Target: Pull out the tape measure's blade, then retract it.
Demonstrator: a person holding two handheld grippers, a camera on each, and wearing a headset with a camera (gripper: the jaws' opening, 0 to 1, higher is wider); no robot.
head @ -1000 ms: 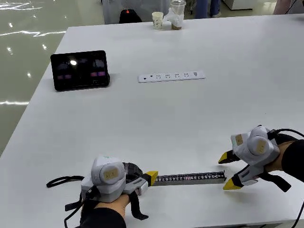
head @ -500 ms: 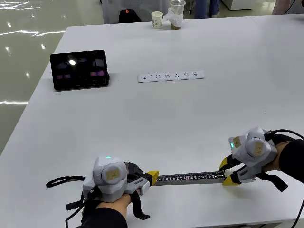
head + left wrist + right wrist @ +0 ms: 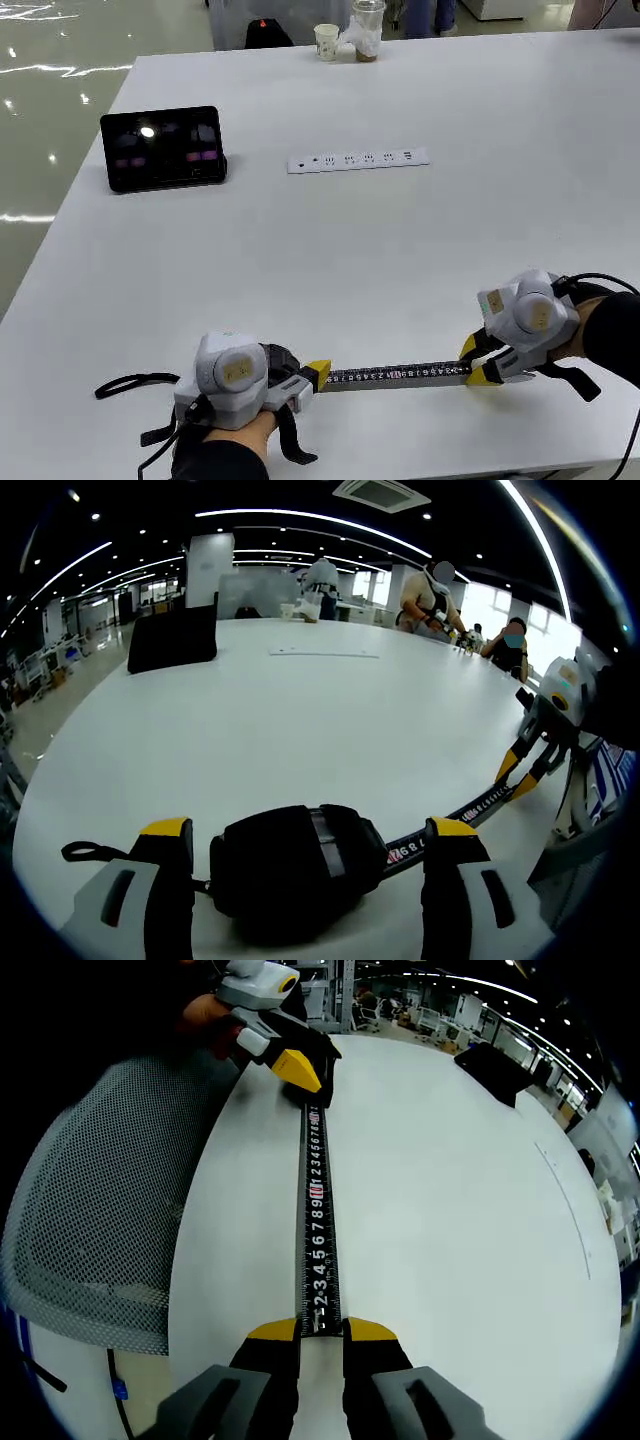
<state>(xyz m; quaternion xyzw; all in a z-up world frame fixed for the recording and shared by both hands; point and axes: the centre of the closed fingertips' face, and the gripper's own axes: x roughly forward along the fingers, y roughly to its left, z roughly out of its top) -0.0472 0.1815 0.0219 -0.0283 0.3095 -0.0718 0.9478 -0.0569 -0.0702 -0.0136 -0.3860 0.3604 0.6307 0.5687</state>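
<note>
Left claw (image 3: 315, 828) clamped around black tape measure (image 3: 290, 865) near front edge of white tabletop (image 3: 400, 250), blade (image 3: 395, 375) stretched out rightward, right claw (image 3: 322, 1328) pinching its end, tablet (image 3: 163, 148) well behind.

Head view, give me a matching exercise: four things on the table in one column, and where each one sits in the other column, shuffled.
1. tape measure case
2. blade tip
3. tablet
4. power strip

A. lying flat on the table, toward its middle
B. pinched in the right tongs
C. propped up near the far left edge
D. between the left tongs

Pairs: 1-D, 2-B, 3-C, 4-A
</note>
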